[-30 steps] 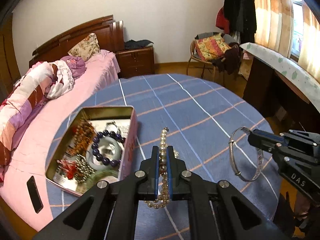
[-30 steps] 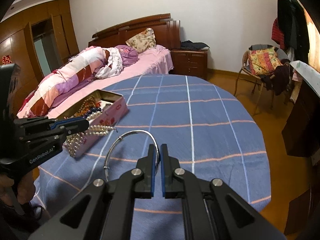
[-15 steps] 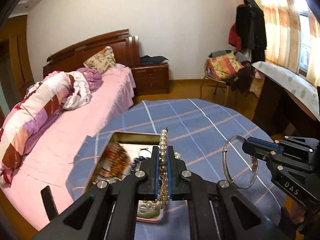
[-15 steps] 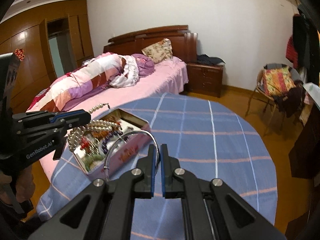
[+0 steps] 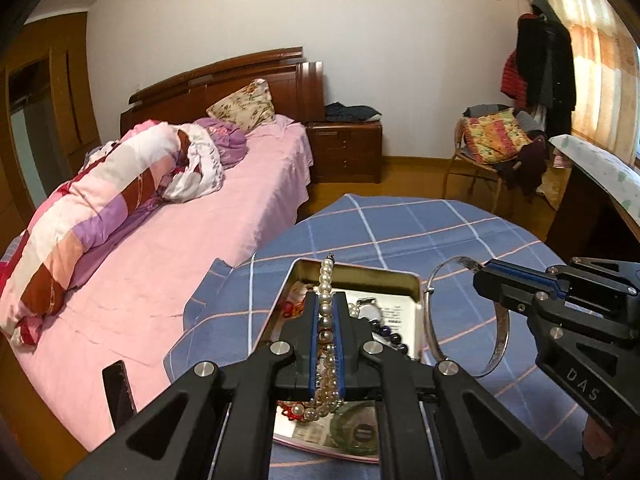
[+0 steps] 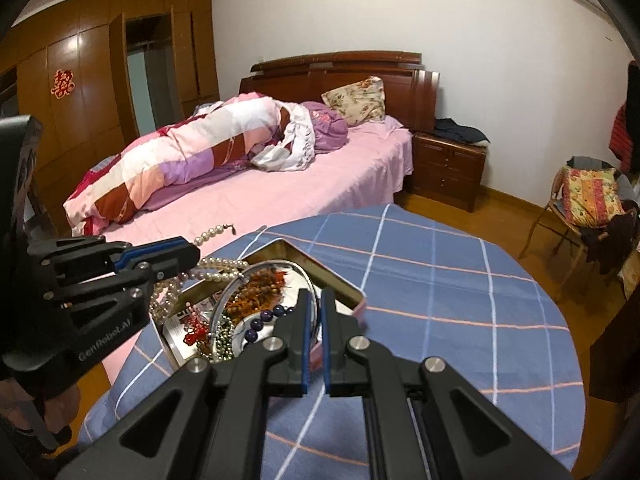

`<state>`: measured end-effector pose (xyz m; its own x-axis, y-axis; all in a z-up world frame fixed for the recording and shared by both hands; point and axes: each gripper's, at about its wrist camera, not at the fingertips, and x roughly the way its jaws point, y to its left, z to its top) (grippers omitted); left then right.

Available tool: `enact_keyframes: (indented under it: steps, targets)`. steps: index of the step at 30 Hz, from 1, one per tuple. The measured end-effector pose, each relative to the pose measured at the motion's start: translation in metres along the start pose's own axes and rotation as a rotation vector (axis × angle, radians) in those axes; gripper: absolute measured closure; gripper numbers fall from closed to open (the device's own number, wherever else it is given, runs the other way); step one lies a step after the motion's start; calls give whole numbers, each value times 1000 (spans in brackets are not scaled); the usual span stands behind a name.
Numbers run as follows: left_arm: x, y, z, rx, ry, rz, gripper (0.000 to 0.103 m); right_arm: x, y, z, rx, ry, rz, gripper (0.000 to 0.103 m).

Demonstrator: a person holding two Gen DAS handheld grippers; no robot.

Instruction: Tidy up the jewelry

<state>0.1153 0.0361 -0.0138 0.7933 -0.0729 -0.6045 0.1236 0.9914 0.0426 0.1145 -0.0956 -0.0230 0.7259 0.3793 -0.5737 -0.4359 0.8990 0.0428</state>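
Both grippers loaded, both over the tin (image 5: 414, 280) at the near-left edge of the round table (image 5: 460, 224) (blue check cloth), bed side.

Left gripper (image 5: 326, 320): jaws nearly closed on the pearl necklace (image 5: 325, 276). Strand runs along the pads; clasp end sticks out past the tips, the rest hangs in loops behind and below the jaws. From the right wrist view the loops drape down onto the tin's near rim.

Right gripper (image 6: 313, 320): jaws fully closed on the silver bangle (image 6: 232, 292), pinched at one point of the band. Hoop stands out in front of the jaws, over the tin's contents.

Tin is open and already holds brown beads (image 6: 260, 280), a dark purple bead bracelet (image 6: 264, 316) and a red piece (image 6: 192, 334).

Handling, my read:
- Necklace: light, limp, swings. Gripped mid-strand is fine, but loose loops can snag on the rim or fall outside. Lower so the slack pools inside before letting go.
- Bangle: rigid, thin, slick metal. The edge pinch can pivot or slip. Lay it flat, low, before releasing.
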Motion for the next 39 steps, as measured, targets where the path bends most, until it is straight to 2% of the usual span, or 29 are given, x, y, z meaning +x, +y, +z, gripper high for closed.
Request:
enact_keyframes:
  steps: [14,23,25,26,28,29,30,39]
  targets:
    - [26,5,-20,-21,56,19,97,45,8,-10,-5,110,13,97]
    - [47,11,-35,-51,132,0,97,63,5,-18,25,154,33,93]
    - [47,11,-37,-52,139,-1,95,64,1,-19,46,157,33,85]
    - [47,10,-38,-52,142,5,87,63,-1,-19,57,156,35,77]
    - [43,10,-38,-60,136,25,57,60,-3,-19,64,150,26,73]
    - [40,10,-39,-68,126,34,36,59,-4,-19,70,149,24,70]
    - [34,11,-38,-81,103,51,29,56,-5,-19,79,148,25,65]
    - [0,18,-38,-103,47,39,29,13,-9,-21,96,85,-13,49]
